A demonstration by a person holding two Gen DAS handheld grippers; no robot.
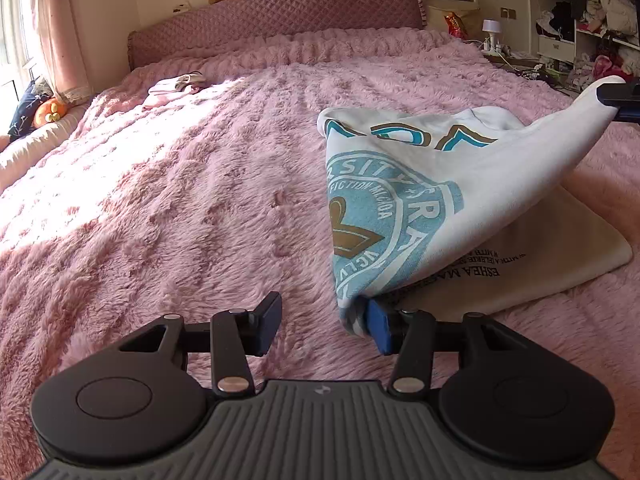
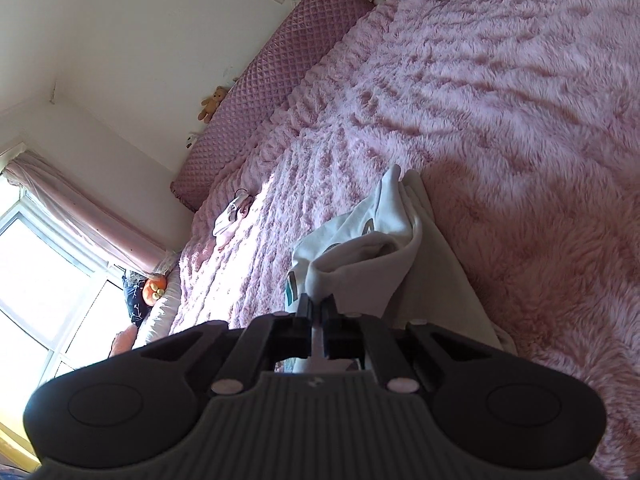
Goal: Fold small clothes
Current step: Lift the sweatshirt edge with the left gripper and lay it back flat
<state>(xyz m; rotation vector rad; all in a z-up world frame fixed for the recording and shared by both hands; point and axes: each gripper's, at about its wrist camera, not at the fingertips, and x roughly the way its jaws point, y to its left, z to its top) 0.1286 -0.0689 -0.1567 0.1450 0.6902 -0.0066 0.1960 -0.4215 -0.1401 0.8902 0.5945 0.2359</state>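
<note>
A white shirt [image 1: 400, 200] with a teal round emblem is partly lifted off the pink fluffy bedspread [image 1: 180, 200]. My left gripper [image 1: 324, 326] is open; the shirt's lower corner hangs against its right blue pad [image 1: 380, 330]. My right gripper [image 2: 317, 312] is shut on another corner of the white shirt [image 2: 360, 248] and holds it raised; it shows at the right edge of the left wrist view [image 1: 618, 96]. A cream garment [image 1: 560, 252] with black lettering lies flat under the shirt.
A small pile of pink and white clothes [image 1: 176, 86] lies near the headboard [image 1: 280, 16]. Pillows and an orange toy [image 1: 48, 112] are by the window at left. A cluttered shelf [image 1: 592, 12] stands at the far right.
</note>
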